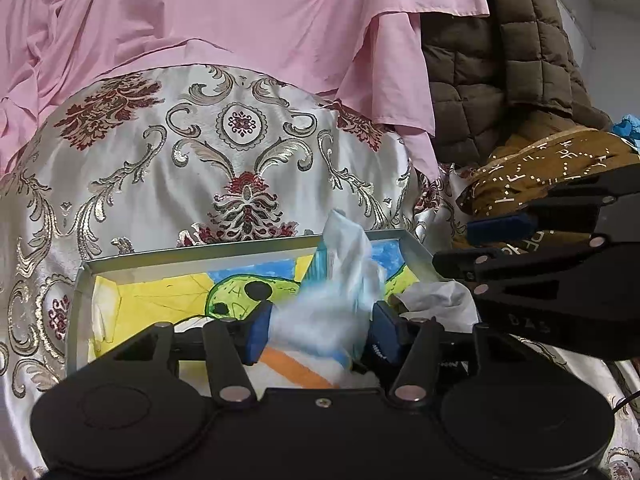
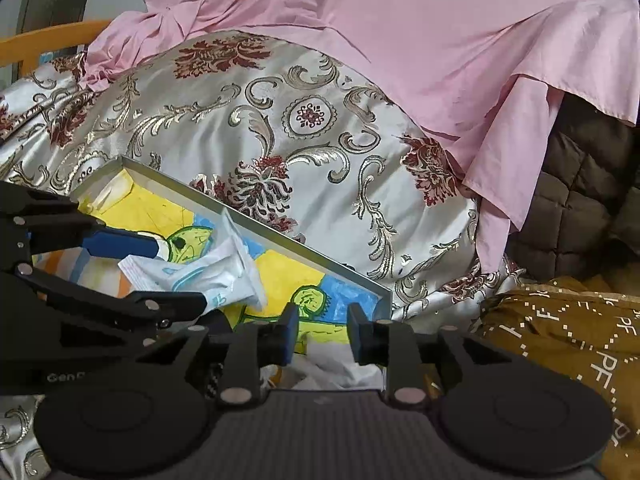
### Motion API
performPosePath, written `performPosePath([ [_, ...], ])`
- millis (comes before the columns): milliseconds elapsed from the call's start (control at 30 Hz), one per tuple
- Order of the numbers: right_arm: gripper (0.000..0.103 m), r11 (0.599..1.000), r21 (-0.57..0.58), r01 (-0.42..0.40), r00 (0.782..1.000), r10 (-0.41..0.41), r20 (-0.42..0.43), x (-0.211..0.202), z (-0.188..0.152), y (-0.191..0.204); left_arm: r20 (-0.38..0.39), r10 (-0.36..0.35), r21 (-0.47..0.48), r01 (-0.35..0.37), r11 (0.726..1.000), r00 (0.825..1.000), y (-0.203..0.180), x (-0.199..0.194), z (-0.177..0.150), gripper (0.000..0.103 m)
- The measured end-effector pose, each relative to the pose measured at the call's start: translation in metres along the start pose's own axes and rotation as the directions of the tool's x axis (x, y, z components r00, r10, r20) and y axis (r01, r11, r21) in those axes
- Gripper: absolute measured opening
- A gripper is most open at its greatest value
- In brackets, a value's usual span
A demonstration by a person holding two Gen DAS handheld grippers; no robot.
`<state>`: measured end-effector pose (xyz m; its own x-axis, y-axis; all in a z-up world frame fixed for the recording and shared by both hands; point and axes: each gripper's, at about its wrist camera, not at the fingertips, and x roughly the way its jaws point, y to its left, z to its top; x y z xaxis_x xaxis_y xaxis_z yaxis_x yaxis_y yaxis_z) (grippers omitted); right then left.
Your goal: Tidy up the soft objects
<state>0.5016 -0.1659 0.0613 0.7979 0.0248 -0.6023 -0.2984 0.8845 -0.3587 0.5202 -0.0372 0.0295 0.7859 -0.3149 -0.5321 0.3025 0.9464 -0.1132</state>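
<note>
White packet (image 1: 332, 300) sits between left claw (image 1: 318, 330) pads, over tray (image 1: 200, 254)

Count: one tray (image 1: 200, 255) at 6 o'clock; two tissue packs (image 1: 340, 280) (image 1: 440, 300) inside. Two grippers (image 1: 316, 334) (image 2: 323, 334). One pink sheet (image 1: 240, 12) at 12 o'clock.

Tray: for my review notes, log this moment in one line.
left tool around tissue packet, grip unclear | right tool open, empty | both over tray

Both claws (image 1: 316, 334) (image 2: 323, 332) parted, side by side
</note>
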Motion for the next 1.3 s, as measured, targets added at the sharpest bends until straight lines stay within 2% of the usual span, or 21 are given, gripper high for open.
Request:
performPosePath([
  [67,0.043,1.0,0.01,0.003,1.0,-0.003,0.008,-0.005,0.0,-0.002,0.007,0.008,-0.004,-0.008,1.0,1.0,-0.001,-0.005,0.001,0.061],
  [267,0.062,0.998,0.065,0.009,0.999,-0.012,0.047,-0.027,-0.003,-0.013,0.055,0.042,-0.033,-0.041,0.999,0.998,0.001,-0.03,0.002,0.075],
  [400,0.071,0.996,0.093,0.011,0.998,-0.017,0.066,-0.047,-0.008,-0.018,0.08,0.068,-0.043,-0.065,0.997,0.994,0.002,-0.051,0.002,0.084],
  [500,0.077,0.993,0.115,0.015,0.996,-0.025,0.085,-0.064,-0.011,-0.022,0.098,0.092,-0.056,-0.086,0.995,0.991,0.001,-0.069,0.001,0.087],
  [567,0.085,0.991,0.133,0.017,0.995,-0.029,0.094,-0.075,-0.014,-0.024,0.104,0.103,-0.065,-0.096,0.993,0.989,0.001,-0.08,0.001,0.087],
  [700,0.09,0.988,0.154,0.022,0.993,-0.04,0.113,-0.1,-0.02,-0.025,0.126,0.124,-0.066,-0.117,0.991,0.984,-0.003,-0.104,0.0,0.096],
  [867,0.098,0.988,0.154,0.014,0.989,-0.036,0.144,-0.135,-0.025,-0.022,0.148,0.128,-0.09,-0.115,0.989,0.981,-0.008,-0.134,-0.003,0.097],
  [967,0.103,0.989,0.15,0.011,0.984,-0.037,0.172,-0.157,-0.027,-0.016,0.159,0.126,-0.106,-0.11,0.988,0.979,-0.012,-0.151,-0.006,0.102],
  [1300,0.103,0.997,0.078,-0.006,0.976,-0.011,0.216,-0.213,-0.036,0.012,0.201,0.135,-0.131,-0.11,0.985,0.97,-0.022,-0.205,-0.027,0.102],
])
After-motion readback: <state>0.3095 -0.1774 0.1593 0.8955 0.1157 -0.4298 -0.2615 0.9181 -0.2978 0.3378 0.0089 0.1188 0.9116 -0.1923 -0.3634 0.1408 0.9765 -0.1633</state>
